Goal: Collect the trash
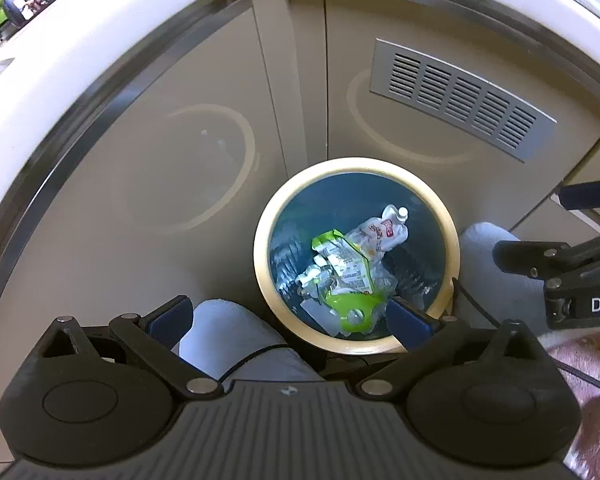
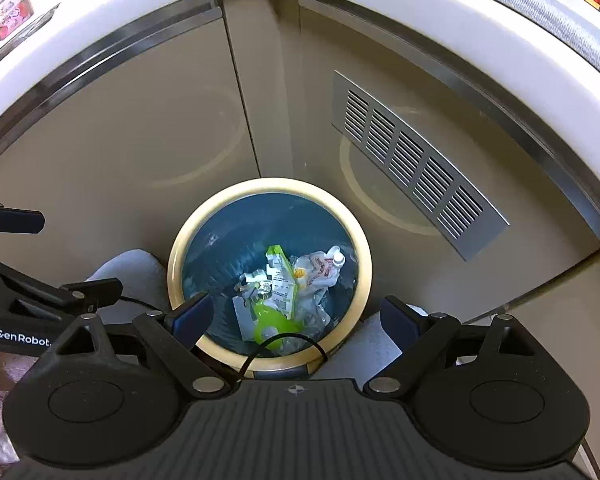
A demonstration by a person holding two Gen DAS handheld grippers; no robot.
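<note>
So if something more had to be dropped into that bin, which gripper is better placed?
Probably the right gripper: its open fingers frame the bin mouth almost centrally above the trash. The left gripper, also open, sits off to the side, over a knee.

Cream-rimmed round bin [image 2: 182,240] on floor, blue liner, green wrapper [image 2: 281,280] and white pouch [image 2: 320,268] inside.

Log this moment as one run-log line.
left claw: open, empty | right claw: open, empty | both above trash bin | bin holds green wrapper, white pouch | nothing held
</note>
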